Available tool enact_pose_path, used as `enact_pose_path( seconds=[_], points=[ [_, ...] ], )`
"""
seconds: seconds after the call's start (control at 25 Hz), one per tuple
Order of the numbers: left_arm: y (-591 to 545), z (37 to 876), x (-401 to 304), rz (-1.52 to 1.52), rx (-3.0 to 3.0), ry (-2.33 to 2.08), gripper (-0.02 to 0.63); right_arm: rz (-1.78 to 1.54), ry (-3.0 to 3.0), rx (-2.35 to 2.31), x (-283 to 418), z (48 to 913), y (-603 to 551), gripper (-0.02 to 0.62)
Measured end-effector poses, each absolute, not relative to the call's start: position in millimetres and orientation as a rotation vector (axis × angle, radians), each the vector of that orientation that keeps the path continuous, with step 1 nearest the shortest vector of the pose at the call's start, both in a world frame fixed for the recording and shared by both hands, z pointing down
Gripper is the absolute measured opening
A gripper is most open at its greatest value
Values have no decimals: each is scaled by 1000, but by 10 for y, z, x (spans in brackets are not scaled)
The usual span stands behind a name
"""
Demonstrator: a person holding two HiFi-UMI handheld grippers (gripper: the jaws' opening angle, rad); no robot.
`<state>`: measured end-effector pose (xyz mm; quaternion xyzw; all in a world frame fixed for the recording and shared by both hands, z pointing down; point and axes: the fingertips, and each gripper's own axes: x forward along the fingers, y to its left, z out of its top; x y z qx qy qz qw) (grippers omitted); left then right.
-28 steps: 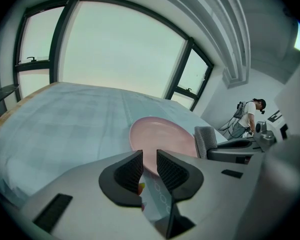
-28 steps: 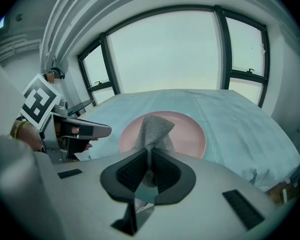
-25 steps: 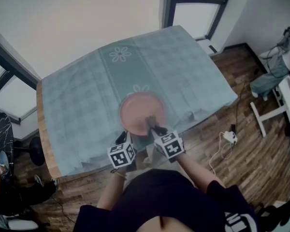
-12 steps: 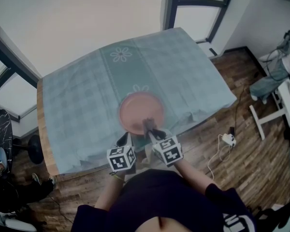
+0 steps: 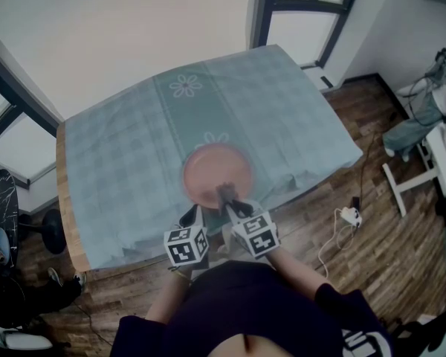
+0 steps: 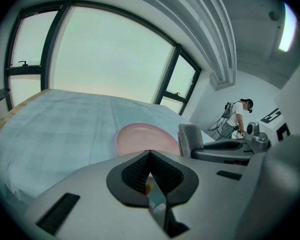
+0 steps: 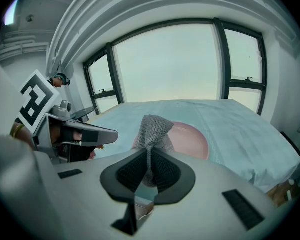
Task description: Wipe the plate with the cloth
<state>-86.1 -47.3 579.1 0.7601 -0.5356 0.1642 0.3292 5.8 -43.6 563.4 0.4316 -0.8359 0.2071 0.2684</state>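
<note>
Left claw (image 6: 150, 153) has closed; right claw (image 7: 149, 153) pinches cloth (image 7: 153, 130) over plate (image 7: 191, 140).

Smooth pink plate (image 5: 217, 171), coarse-woven grey cloth (image 7: 152, 129), soft checked fabric tablecloth (image 5: 134, 147), wooden floor (image 5: 372, 222).

Pink plate (image 6: 142, 139) beyond closed hand-held gripper (image 6: 150, 153)

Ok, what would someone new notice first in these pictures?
A pink plate sits towards the near edge of a teal checked tablecloth. The right gripper is shut on a grey cloth that stands up by the plate's near rim. The left gripper beside it is shut and empty.
</note>
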Motion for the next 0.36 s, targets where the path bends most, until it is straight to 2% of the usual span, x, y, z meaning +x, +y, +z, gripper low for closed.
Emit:
enact_pose_path(
  seconds=[0.36],
  points=[
    [-485, 5741, -818, 415, 2001, -1388, 14, 551, -2258, 1164, 54, 5599, -435, 32]
  ],
)
